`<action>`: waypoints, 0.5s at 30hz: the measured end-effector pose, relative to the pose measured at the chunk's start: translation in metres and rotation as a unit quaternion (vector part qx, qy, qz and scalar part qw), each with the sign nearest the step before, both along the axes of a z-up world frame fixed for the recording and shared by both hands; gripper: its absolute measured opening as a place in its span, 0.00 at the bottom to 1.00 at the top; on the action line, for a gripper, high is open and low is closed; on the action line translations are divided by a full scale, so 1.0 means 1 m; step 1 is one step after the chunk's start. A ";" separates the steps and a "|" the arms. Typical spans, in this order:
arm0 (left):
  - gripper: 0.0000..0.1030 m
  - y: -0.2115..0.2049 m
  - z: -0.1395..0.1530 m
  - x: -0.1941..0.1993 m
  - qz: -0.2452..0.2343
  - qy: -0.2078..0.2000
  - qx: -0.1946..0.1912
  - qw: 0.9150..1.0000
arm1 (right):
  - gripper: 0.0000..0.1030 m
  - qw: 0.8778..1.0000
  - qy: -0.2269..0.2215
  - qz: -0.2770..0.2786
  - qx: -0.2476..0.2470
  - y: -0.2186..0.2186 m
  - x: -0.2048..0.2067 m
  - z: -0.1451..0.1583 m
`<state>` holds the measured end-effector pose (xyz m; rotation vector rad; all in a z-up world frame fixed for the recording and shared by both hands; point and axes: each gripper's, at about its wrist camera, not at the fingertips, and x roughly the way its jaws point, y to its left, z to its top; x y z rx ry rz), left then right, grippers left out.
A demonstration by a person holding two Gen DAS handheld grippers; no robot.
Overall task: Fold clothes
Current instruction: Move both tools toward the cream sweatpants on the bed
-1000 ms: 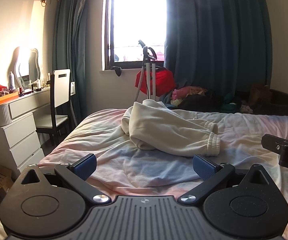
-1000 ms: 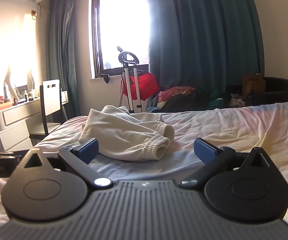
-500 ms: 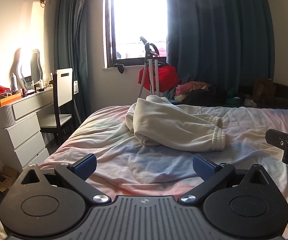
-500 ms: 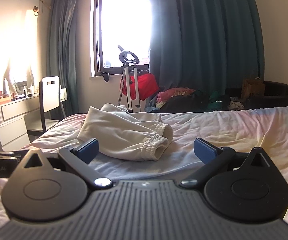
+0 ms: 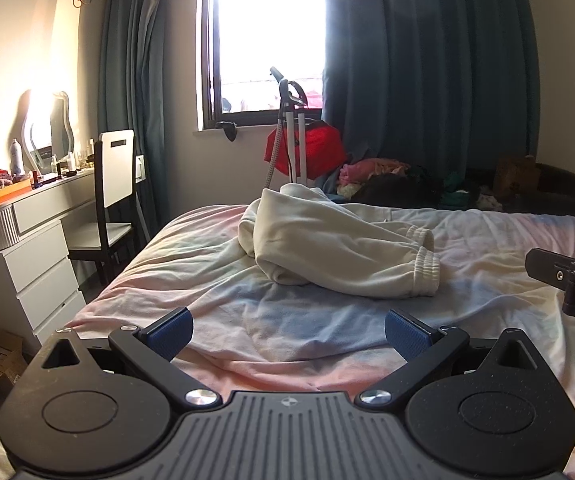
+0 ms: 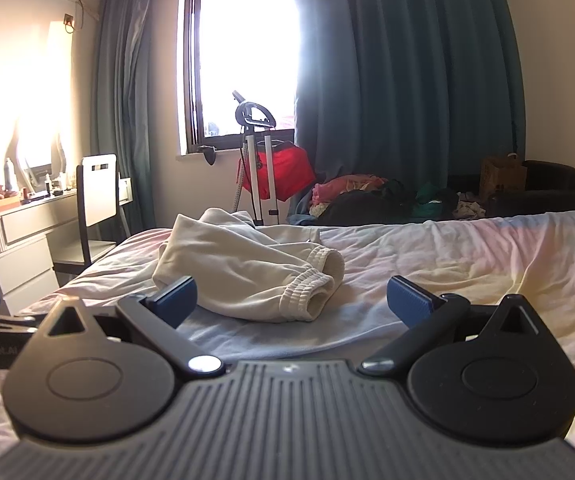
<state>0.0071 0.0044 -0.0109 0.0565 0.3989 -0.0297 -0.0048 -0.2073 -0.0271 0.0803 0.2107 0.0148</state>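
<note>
Blue-padded fingers (image 5: 169,332) of the left gripper (image 5: 287,334) stand wide apart over rumpled bedding, nothing between them; the right gripper (image 6: 293,300) is likewise spread and empty, its black body also edging into the left wrist view at the right edge of the frame. Ahead of both, at mid-frame, cream sweatpants (image 5: 339,258) lie in an unfolded heap on the bed (image 5: 207,272), elastic cuffs toward the right. At the left edge stands a white dresser (image 5: 27,240) with a chair (image 5: 113,184); at top centre, a bright window (image 5: 265,36) between teal curtains (image 5: 427,72).
</note>
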 end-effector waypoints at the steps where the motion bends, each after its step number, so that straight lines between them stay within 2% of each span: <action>1: 1.00 0.001 -0.001 0.000 -0.004 0.002 -0.007 1.000 | 1.00 1.000 0.001 0.000 0.000 0.000 0.000 0.000; 8: 1.00 0.014 -0.005 0.004 -0.008 0.010 -0.053 0.998 | 1.00 1.000 0.000 -0.002 0.003 0.000 0.000 0.000; 11: 1.00 0.015 -0.004 0.005 -0.001 0.007 -0.054 0.999 | 1.00 1.000 -0.003 -0.006 0.014 -0.002 0.000 0.001; 15: 1.00 0.011 -0.008 0.008 0.007 0.010 -0.033 0.999 | 1.00 0.999 -0.001 -0.018 0.029 -0.007 -0.001 0.002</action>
